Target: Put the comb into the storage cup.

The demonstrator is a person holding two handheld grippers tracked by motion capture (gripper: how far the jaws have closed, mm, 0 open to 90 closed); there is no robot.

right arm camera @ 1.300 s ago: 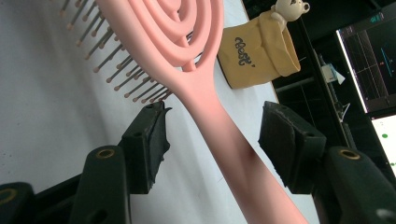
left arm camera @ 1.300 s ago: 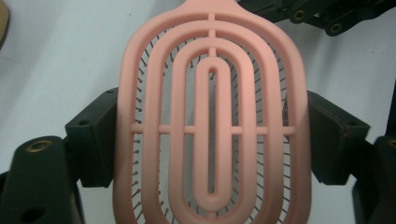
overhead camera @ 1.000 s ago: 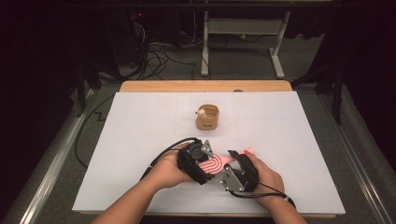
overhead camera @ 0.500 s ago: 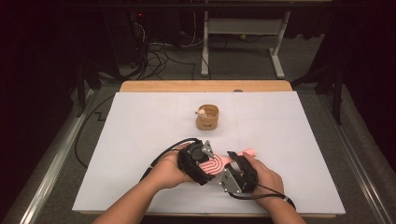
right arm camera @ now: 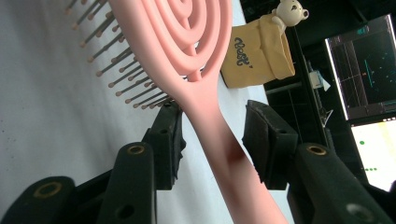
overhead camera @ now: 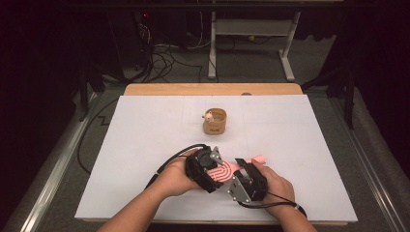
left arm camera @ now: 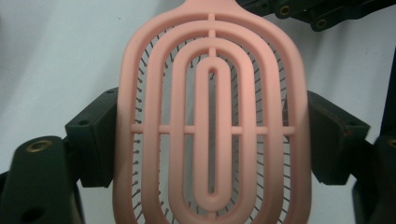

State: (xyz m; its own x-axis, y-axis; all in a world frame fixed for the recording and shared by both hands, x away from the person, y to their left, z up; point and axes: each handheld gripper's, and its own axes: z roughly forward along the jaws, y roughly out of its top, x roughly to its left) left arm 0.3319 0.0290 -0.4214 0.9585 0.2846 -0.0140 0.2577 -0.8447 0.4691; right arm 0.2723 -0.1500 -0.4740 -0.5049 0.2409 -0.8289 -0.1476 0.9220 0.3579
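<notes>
**Hairbrush held between two grippers**

Hairbrush [left arm camera: 212, 121], pink, low over near tabletop [overhead camera: 145, 145]. Left gripper [overhead camera: 205, 166] jaws clamp its head edges. Right gripper [right arm camera: 212, 140] jaws straddle the handle, just been closing, gap still visible. Handle end cut off; hands hide the brush's middle. Beige bear pouch [overhead camera: 215, 122] farther back.

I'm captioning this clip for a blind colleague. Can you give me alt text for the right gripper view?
A pink vented hairbrush runs up the frame, its handle between the right claw's two black jaws, which have just been closing; a gap shows beside the handle at each pad. Its bristles point toward the white table, and a small tan pouch with a toy bear on its rim stands beyond.
</notes>
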